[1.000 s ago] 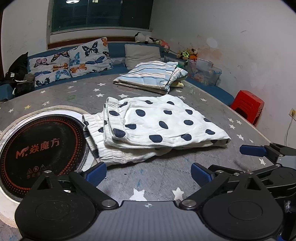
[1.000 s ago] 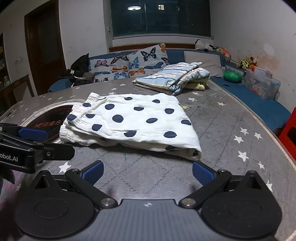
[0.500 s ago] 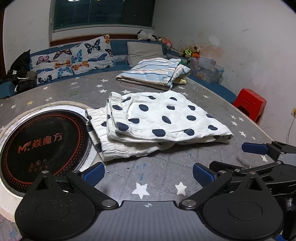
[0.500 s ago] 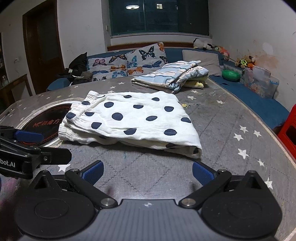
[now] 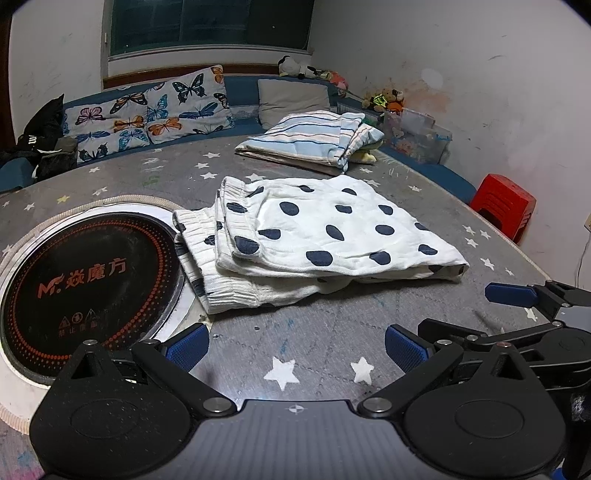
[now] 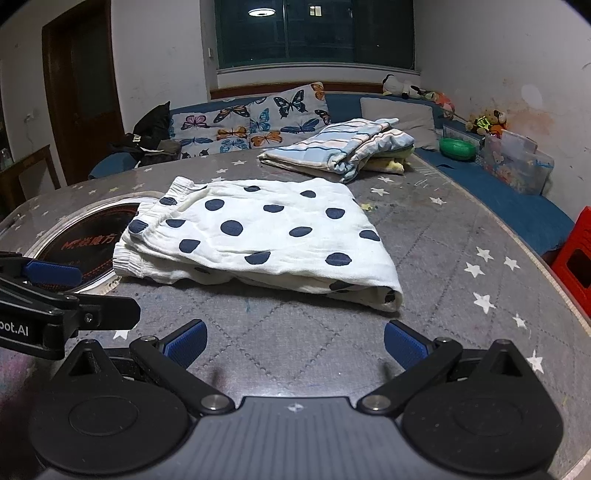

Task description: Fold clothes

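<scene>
A: Nearest the lens, the left hand-held gripper is spread wide with nothing between its blue pads, hovering over the grey star-print counter. Right one?

B: Same. The right hand-held gripper has its jaws wide apart, empty, just short of the cloth. Each shows at the edge of the other's view, side by side.

A: Task item?

B: The polka-dot garment, white with navy dots, lies folded flat mid-counter, just beyond both sets of fingers and touching neither. Elastic waistband end to the left, folded edge to the right.

A: From the left wrist I see layers stepped at the waistband, the lower ribbed band sticking out toward me. Its left edge overlaps the rim of the round black cooktop set in the counter, with orange lettering.

B: Confirmed, cooktop partly hidden behind the cloth on my side.

A: Farther back?

B: A striped folded stack, blue and white, well apart from the dotted one, with something yellow under it.

A: Beyond that, butterfly cushions on a blue bench, a red stool at right, a dark window at the far wall.
</scene>
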The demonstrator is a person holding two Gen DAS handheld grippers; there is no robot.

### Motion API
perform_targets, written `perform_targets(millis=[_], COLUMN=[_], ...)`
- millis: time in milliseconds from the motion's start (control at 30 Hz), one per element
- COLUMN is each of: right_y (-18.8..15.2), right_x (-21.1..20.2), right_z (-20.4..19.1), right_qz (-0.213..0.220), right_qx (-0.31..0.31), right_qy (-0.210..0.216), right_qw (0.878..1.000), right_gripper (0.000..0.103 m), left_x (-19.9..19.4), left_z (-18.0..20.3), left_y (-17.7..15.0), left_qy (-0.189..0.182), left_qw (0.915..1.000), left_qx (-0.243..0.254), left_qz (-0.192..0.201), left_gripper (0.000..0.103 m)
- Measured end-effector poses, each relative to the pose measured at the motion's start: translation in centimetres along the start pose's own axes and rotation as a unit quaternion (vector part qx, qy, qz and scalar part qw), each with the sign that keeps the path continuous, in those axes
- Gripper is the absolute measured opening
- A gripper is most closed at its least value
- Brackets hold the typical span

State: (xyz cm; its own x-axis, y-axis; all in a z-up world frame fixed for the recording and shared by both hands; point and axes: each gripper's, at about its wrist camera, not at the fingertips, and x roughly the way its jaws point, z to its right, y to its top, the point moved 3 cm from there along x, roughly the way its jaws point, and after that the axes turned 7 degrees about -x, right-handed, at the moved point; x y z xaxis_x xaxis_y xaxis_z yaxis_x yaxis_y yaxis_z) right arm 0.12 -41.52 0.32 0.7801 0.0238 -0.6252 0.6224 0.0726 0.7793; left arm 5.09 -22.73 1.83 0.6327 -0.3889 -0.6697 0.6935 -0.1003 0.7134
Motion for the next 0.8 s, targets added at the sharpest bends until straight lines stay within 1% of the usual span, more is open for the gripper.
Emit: perform_targets(millis=[800], right_y=[-0.42], right_x=[-0.3], right_z=[0.18], right_qz=[-0.001], right_qx=[0.006], right_qy=[0.0], right_qw=[1.0], right_gripper=[0.103], left_x=[-0.45], left_z=[0.76], left_y=[-0.53], left_qy=[-0.004], left_qw=[1.0], left_qx=[0.004], left_qz=[-0.001], left_gripper=[0.103])
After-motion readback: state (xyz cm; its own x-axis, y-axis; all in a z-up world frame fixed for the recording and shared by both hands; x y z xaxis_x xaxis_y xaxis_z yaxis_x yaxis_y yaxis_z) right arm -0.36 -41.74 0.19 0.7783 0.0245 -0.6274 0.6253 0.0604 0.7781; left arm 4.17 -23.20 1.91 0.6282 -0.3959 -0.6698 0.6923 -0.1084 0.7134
